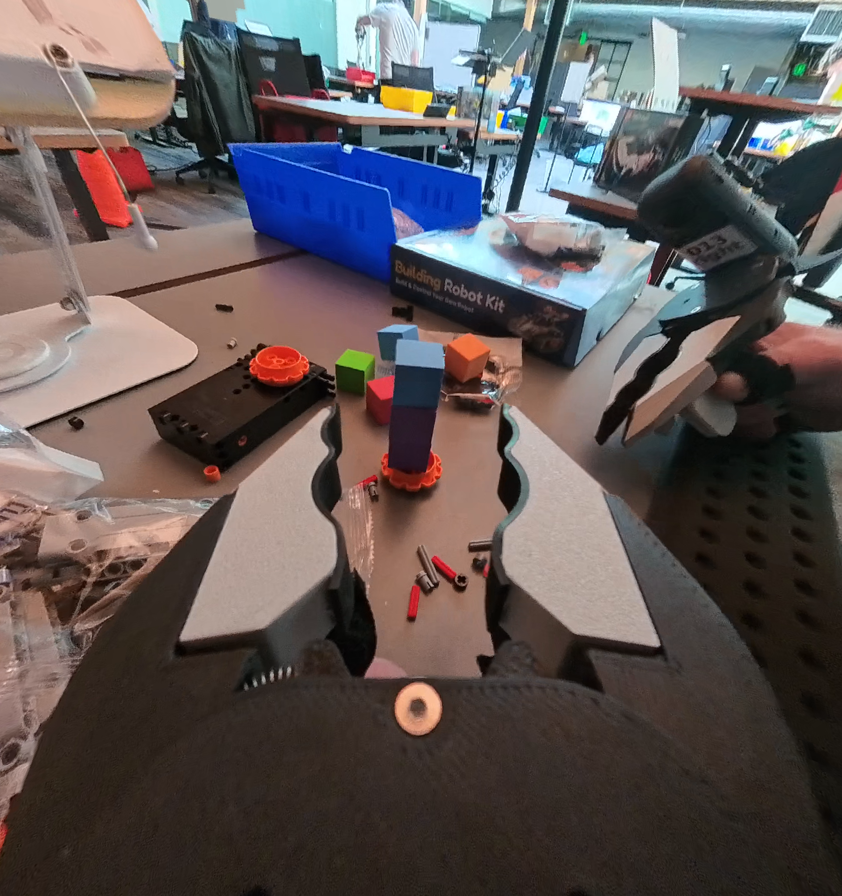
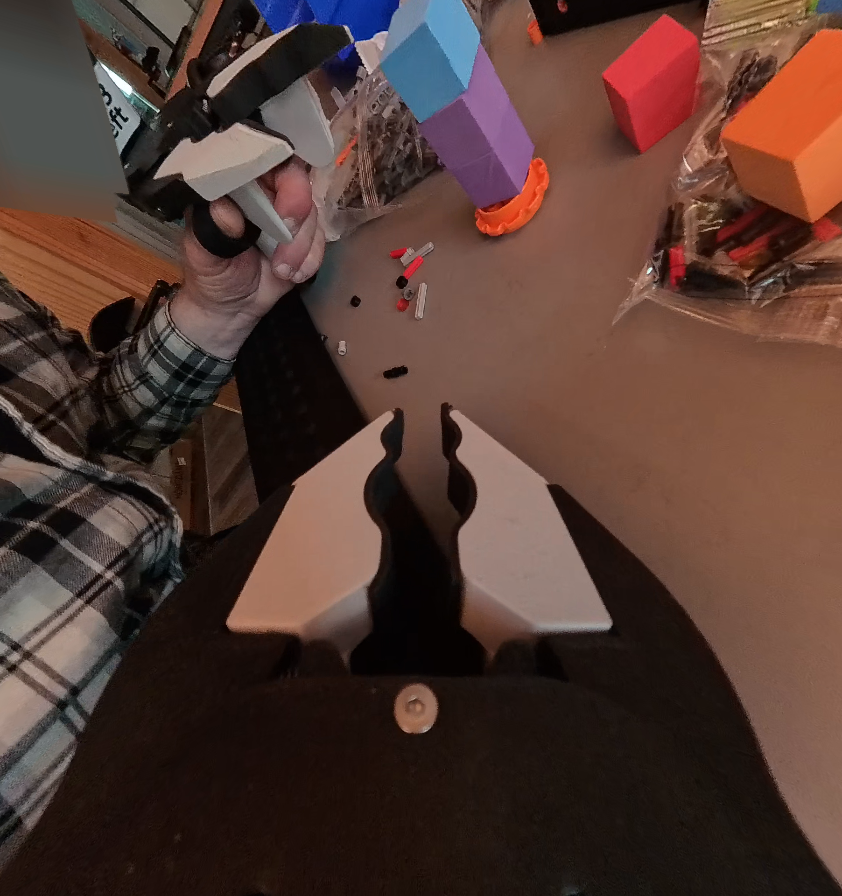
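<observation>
The left claw (image 1: 418, 422), wide open and empty, frames a blue-on-purple block stack (image 1: 415, 405) standing on an orange gear (image 1: 411, 474) just ahead; right claw (image 2: 421, 412), nearly closed, empty, hangs over bare worktop (image 2: 603, 436).

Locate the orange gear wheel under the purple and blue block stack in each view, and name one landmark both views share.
Left wrist view: the orange gear wheel lies at centre, just beyond the open left claw, under the block stack.
Right wrist view: it sits upper centre-right, tilted by the lens, far beyond the right claw.
Shared landmark: the red cube.
</observation>
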Tool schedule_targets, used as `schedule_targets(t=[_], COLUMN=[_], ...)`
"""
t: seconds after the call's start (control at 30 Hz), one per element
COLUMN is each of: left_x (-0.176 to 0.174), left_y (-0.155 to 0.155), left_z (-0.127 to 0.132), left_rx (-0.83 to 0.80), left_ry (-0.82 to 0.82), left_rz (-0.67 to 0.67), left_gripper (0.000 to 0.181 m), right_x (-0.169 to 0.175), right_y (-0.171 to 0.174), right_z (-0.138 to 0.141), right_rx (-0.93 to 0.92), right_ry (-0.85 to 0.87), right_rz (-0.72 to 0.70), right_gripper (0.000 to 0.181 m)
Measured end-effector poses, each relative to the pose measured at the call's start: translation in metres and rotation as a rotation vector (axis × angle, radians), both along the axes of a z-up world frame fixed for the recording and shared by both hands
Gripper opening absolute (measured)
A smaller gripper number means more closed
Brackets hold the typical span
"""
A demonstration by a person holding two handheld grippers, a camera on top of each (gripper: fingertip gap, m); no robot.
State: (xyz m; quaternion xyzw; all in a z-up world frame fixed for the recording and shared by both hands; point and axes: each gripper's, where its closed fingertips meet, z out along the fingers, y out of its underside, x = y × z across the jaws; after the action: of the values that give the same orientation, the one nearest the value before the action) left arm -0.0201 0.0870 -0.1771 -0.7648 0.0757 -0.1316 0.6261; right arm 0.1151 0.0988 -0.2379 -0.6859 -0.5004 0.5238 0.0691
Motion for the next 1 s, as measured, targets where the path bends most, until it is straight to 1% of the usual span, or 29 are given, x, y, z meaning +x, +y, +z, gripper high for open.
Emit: schedule_targets(t=[0.03, 0.13, 0.2, 0.3, 0.47, 0.5, 0.57, 0.67, 0.7, 0.73, 0.8, 0.83, 0.87, 0.93, 1.0], left_x=[0.002, 0.006, 0.013, 0.021, 0.026, 0.027, 0.022, 0.016, 0.011, 0.009, 0.012, 0.009, 0.006, 0.012, 0.013], left_y=[0.0, 0.002, 0.003, 0.004, 0.011, 0.013, 0.017, 0.023, 0.025, 0.027, 0.032, 0.034, 0.036, 0.04, 0.043], left_z=[0.002, 0.001, 0.0, -0.007, -0.026, -0.029, -0.033, -0.038, -0.041, -0.046, -0.043, -0.042, -0.041, -0.031, -0.031], left_rx=[0.006, -0.017, -0.038, -0.093, -0.187, -0.197, -0.208, -0.244, -0.258, -0.283, -0.279, -0.282, -0.275, -0.233, -0.239], left_ry=[-0.007, 0.006, 0.019, 0.084, 0.223, 0.234, 0.264, 0.305, 0.34, 0.339, 0.29, 0.296, 0.288, 0.192, 0.161], left_rz=[-0.007, -0.005, -0.014, -0.006, 0.022, 0.032, 0.087, 0.156, 0.184, 0.19, 0.182, 0.194, 0.201, 0.174, 0.158], left_gripper=[0.063, 0.063, 0.064, 0.066, 0.067, 0.067, 0.062, 0.064, 0.064, 0.066, 0.065, 0.065, 0.064, 0.058, 0.057], right_x=[0.0, 0.001, 0.003, 0.005, 0.004, 0.003, -0.006, -0.033, -0.043, -0.053, -0.074, -0.084, -0.094, -0.106, -0.114], right_y=[0.0, -0.002, -0.003, -0.004, -0.003, -0.002, 0.003, 0.017, 0.019, 0.022, 0.036, 0.04, 0.041, 0.037, 0.037], right_z=[0.001, 0.006, 0.009, 0.012, 0.025, 0.031, 0.045, 0.069, 0.078, 0.087, 0.094, 0.095, 0.095, 0.09, 0.082], right_rx=[0.009, 0.052, 0.086, 0.145, 0.198, 0.24, 0.398, 0.59, 0.62, 0.649, 0.743, 0.76, 0.751, 0.731, 0.758], right_ry=[0.009, 0.045, 0.07, 0.093, 0.163, 0.196, 0.269, 0.338, 0.354, 0.365, 0.354, 0.362, 0.367, 0.35, 0.332], right_rz=[0.0, 0.006, 0.009, 0.009, 0.006, 0.015, 0.031, 0.045, 0.069, 0.101, 0.163, 0.212, 0.267, 0.39, 0.477], right_gripper=[0.017, 0.018, 0.016, 0.017, 0.028, 0.027, 0.03, 0.036, 0.039, 0.041, 0.042, 0.042, 0.042, 0.044, 0.047])
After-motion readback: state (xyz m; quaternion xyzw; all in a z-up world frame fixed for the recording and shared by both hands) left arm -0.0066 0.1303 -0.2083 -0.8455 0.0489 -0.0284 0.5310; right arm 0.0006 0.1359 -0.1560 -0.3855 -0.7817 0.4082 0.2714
